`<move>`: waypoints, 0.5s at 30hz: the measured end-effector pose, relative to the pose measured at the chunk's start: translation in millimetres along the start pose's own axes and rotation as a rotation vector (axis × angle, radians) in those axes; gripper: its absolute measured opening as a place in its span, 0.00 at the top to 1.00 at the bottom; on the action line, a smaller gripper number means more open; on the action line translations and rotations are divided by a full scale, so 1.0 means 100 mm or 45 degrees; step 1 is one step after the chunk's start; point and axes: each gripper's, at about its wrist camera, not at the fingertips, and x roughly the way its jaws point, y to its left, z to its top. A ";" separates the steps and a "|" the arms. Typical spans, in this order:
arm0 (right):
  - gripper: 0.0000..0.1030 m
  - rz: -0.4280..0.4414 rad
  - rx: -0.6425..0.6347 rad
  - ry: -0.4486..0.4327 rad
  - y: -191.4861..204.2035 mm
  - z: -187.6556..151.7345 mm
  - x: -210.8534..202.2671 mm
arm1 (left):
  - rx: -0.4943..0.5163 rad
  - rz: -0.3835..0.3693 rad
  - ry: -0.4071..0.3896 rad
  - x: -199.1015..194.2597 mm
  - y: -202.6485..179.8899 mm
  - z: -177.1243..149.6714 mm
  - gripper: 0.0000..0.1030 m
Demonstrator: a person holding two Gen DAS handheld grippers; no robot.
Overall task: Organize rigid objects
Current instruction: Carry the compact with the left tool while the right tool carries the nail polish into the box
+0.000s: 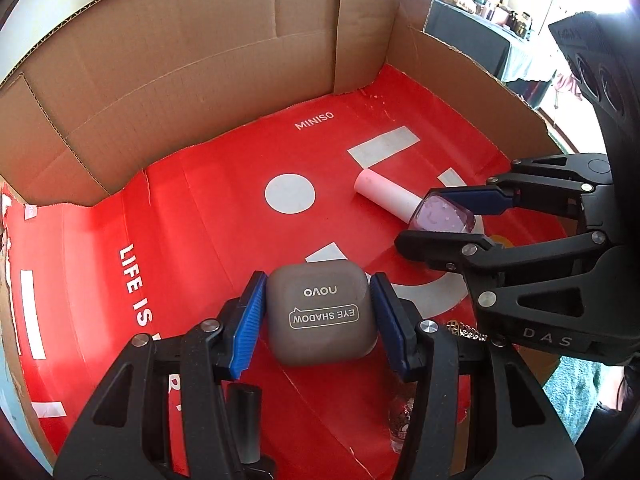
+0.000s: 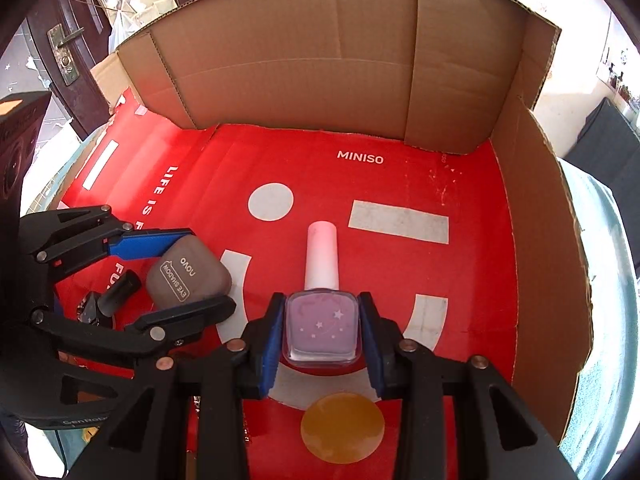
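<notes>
Down inside a cardboard box [image 1: 224, 40] with a red floor [image 1: 192, 216]. Left gripper [image 1: 318, 312] pinching a grey eye shadow case [image 1: 322, 312] from both sides, blue pads [image 1: 248, 328] pressed flat on its edges. Case low over the red floor, near the front; cannot tell if touching it. Right gripper [image 2: 322, 328] squeezing a purple nail polish bottle [image 2: 322, 330] with tiny white stars, blue pads tight on its glass sides. Bottle lying down, pink cap [image 2: 322, 256] pointing to the back wall, over a white curved mark. Just below the bottle, a round yellow disc [image 2: 342, 428] lying flat on the floor. Beside the grey case, a small black tube [image 2: 120, 292] and a shiny see-through bit [image 1: 400, 420], too blurry to name. Both grippers close together, side by side, tipped downward.
</notes>
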 end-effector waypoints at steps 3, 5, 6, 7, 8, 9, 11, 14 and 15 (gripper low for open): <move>0.63 0.000 -0.004 0.003 -0.01 0.01 0.00 | 0.004 0.003 0.002 0.00 -0.01 0.00 0.51; 0.63 -0.003 -0.009 0.005 -0.01 0.01 -0.01 | 0.007 0.007 0.003 0.01 -0.02 0.00 0.51; 0.63 -0.002 -0.011 0.006 -0.02 0.00 -0.01 | 0.007 0.007 0.004 0.02 -0.03 0.01 0.51; 0.63 -0.001 -0.012 0.008 -0.01 0.01 -0.01 | 0.008 0.008 0.004 0.03 -0.04 0.01 0.51; 0.63 0.001 -0.013 0.011 -0.01 0.02 -0.01 | 0.008 0.010 0.004 0.03 -0.04 0.02 0.51; 0.63 0.003 -0.015 0.014 -0.01 0.02 -0.01 | 0.009 0.011 0.004 0.04 -0.05 0.02 0.51; 0.63 0.005 -0.017 0.018 0.01 0.04 0.02 | 0.012 0.014 0.004 0.05 -0.05 0.02 0.51; 0.63 0.008 -0.015 0.021 0.02 0.05 0.04 | 0.016 0.020 0.003 0.06 -0.06 0.02 0.51; 0.63 0.008 -0.016 0.021 0.02 0.05 0.04 | 0.016 0.021 0.003 0.06 -0.07 0.02 0.51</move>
